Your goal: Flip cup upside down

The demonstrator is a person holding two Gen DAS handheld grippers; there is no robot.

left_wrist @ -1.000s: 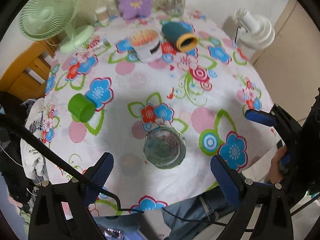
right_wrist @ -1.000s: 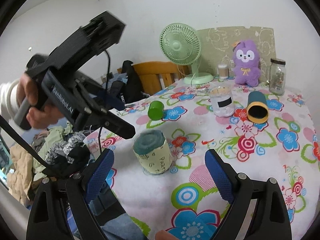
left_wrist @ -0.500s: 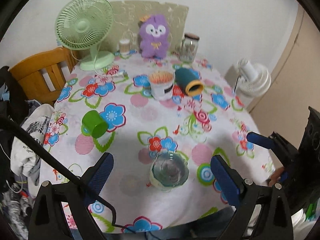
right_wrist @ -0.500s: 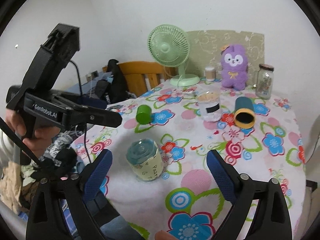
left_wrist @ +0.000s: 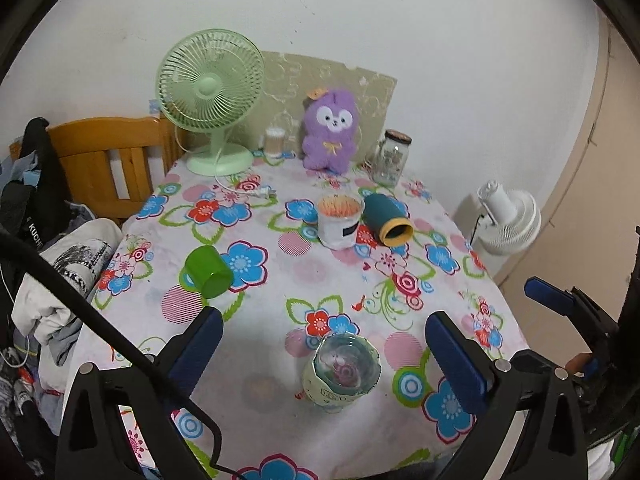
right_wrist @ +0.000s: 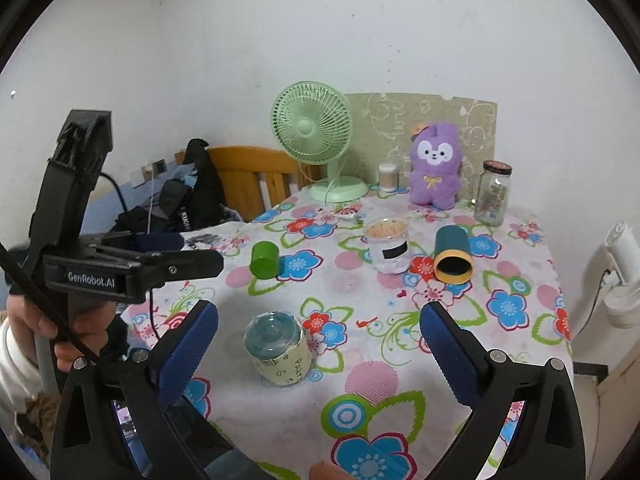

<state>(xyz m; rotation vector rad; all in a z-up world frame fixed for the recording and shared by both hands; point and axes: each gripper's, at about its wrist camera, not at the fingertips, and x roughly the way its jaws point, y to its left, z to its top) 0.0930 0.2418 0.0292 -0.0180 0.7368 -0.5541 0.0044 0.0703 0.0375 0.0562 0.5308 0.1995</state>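
Presently, both claws are released and grasp nothing: the left claw [left_wrist: 324,354] and the right claw [right_wrist: 318,340] each stand with jaws spread wide, the cup [left_wrist: 341,376] lying between and beyond the fingertips in both views, untouched. The cup stands on the floral tabletop [left_wrist: 280,272] near its front edge, at about 6 o'clock from the white jar [left_wrist: 339,220] and well apart from the green cup [left_wrist: 209,274], which lies on its side at about 10 o'clock. It is a clear glass vessel wrapped in a pale yellow-green paper label bearing handwriting; a round glass face is turned upward, and whether that face is the open mouth or the closed base cannot be settled from these views, so completion of the flip cannot be confirmed. In my judgement, the step in hand is either an approach or a clearing away. If a grasp is still required, one claw should close squarely on the labelled wall at mid-height, where the paper offers better friction than bare glass, lift the cup clear of the cloth before rotating it, and set the rim down flat. Pressure should be moderate, since the glass is rigid and slippery. The other claw should stay clear of the turning arc.
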